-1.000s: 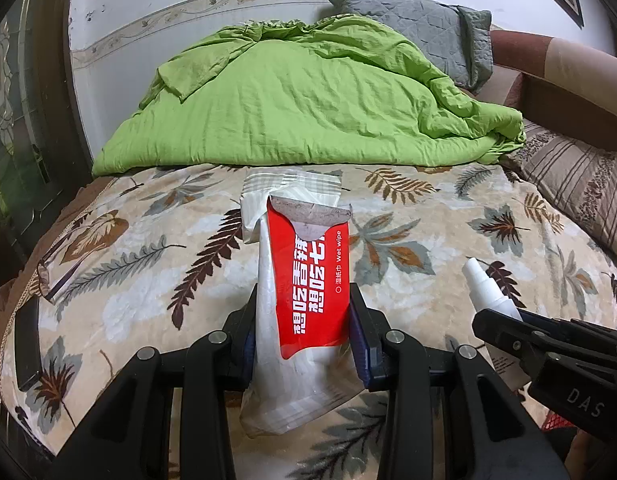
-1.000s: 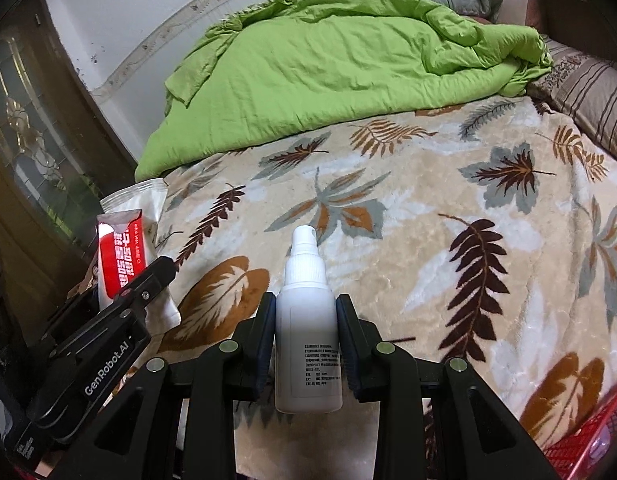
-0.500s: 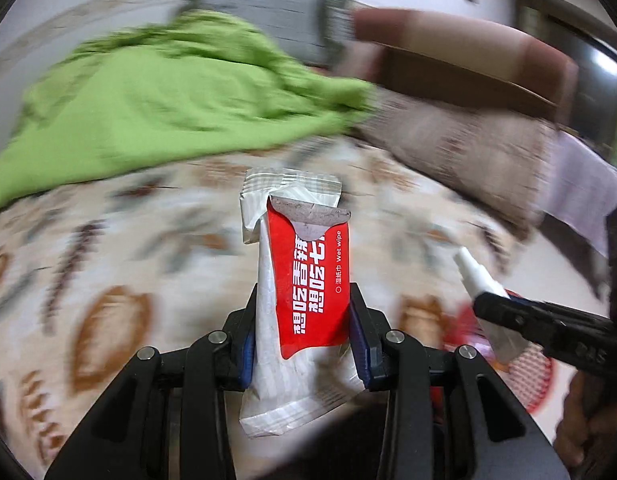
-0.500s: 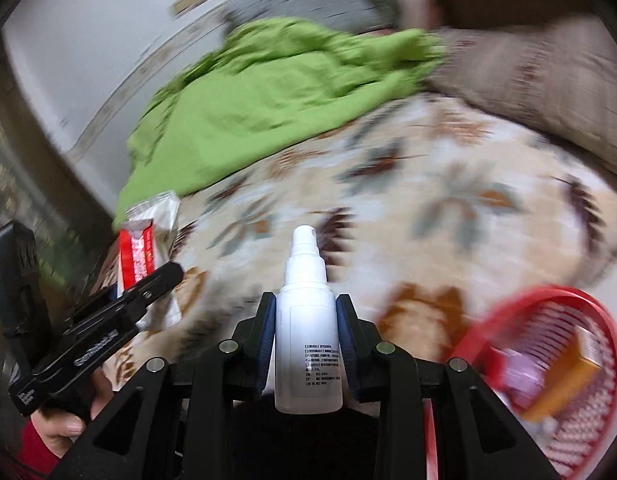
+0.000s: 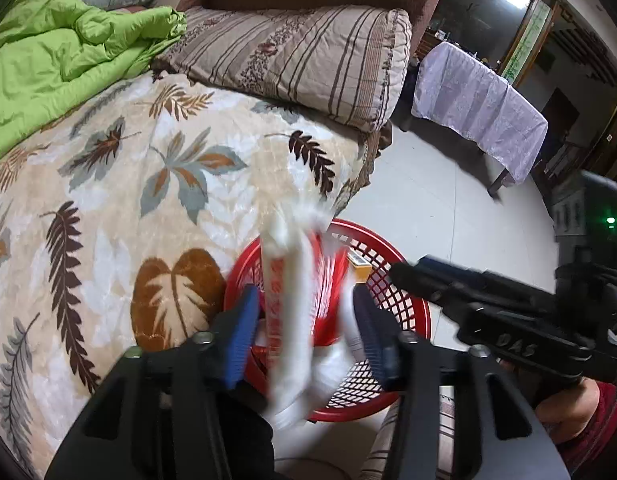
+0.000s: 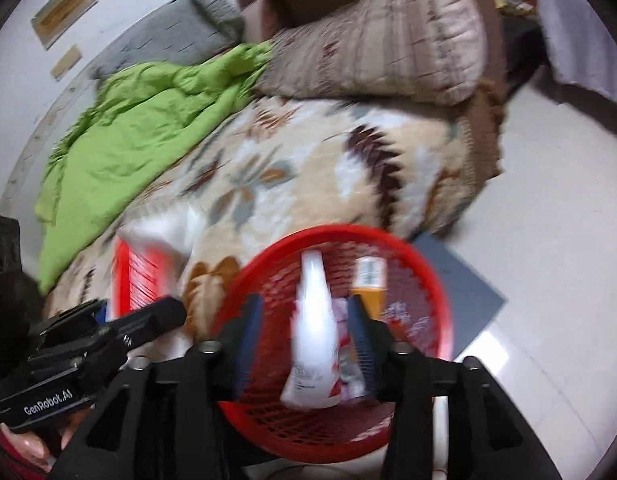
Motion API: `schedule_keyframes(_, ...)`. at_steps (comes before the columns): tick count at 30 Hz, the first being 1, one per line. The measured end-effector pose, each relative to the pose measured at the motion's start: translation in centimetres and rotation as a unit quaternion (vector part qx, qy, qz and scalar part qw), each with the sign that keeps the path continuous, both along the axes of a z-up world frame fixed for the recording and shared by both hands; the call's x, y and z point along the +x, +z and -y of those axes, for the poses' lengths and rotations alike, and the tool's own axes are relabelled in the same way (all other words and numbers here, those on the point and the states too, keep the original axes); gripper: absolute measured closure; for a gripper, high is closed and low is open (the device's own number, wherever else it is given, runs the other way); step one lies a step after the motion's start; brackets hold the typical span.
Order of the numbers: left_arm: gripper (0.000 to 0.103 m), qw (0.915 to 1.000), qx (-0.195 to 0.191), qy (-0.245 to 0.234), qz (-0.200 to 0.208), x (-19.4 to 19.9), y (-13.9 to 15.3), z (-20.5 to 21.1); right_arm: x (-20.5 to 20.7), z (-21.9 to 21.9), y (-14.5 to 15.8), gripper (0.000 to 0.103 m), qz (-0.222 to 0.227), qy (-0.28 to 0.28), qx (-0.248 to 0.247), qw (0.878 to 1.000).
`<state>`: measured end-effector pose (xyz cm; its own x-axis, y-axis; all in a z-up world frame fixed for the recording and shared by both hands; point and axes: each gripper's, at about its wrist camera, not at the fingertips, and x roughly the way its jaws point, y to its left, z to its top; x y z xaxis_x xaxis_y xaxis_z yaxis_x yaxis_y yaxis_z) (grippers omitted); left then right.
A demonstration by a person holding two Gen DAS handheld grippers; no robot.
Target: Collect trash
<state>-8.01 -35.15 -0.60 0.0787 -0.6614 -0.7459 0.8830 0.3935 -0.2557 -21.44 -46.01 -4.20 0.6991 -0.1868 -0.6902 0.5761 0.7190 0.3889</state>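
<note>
A red mesh basket (image 5: 404,300) (image 6: 424,264) stands on the floor by the bed corner. My left gripper (image 5: 302,320) is open above it; the red and white wet wipe pack (image 5: 288,312) is blurred between the spread jaws, touching neither. It also shows in the right wrist view (image 6: 144,268). My right gripper (image 6: 304,332) is open above the basket; the white spray bottle (image 6: 314,332) is blurred and loose between its jaws. An orange box (image 6: 370,284) and other wrappers lie in the basket.
The bed with a leaf-pattern blanket (image 5: 108,200) is left of the basket, with a green duvet (image 5: 56,64) and striped pillow (image 5: 300,60) behind. A grey mat (image 6: 456,292) lies under the basket on the tiled floor. A cloth-covered table (image 5: 476,104) stands further right.
Both grippers swung from over the bed to above the red basket. Both jaws opened, releasing the wet wipe pack and the spray bottle, which now fall blurred.
</note>
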Motion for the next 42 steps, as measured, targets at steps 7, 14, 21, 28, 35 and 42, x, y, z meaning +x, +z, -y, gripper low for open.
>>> schedule_keyframes(7,0.04,0.998,-0.031,0.017,0.052,0.0,2.3,-3.4,-0.9,-3.1,2.3,0.031,-0.043,-0.064,-0.083,0.994)
schedule_keyframes(14,0.015,0.9821,-0.048,0.075,0.166,-1.0,4.5,-10.0,-1.0,-8.2,5.0,0.009,-0.038,-0.095,-0.158,0.982)
schedule_keyframes(21,0.01,0.9659,-0.021,0.146,0.213,-0.8,3.8,-14.2,-1.9,-10.9,4.9,0.001,-0.026,-0.136,-0.144,0.98)
schedule_keyframes(28,0.01,0.9608,-0.01,0.167,0.221,0.1,3.7,-15.1,-1.5,-12.2,5.1,0.001,-0.043,-0.13,-0.159,0.978)
schedule_keyframes(35,0.01,0.9635,-0.019,0.172,0.205,0.5,3.6,-15.5,-1.4,-12.0,4.8,0.001,-0.05,-0.127,-0.152,0.979)
schedule_keyframes(42,0.01,0.9587,-0.016,0.188,0.213,0.5,3.7,-15.6,-1.2,-12.1,4.6,0.001,-0.05,-0.119,-0.149,0.98)
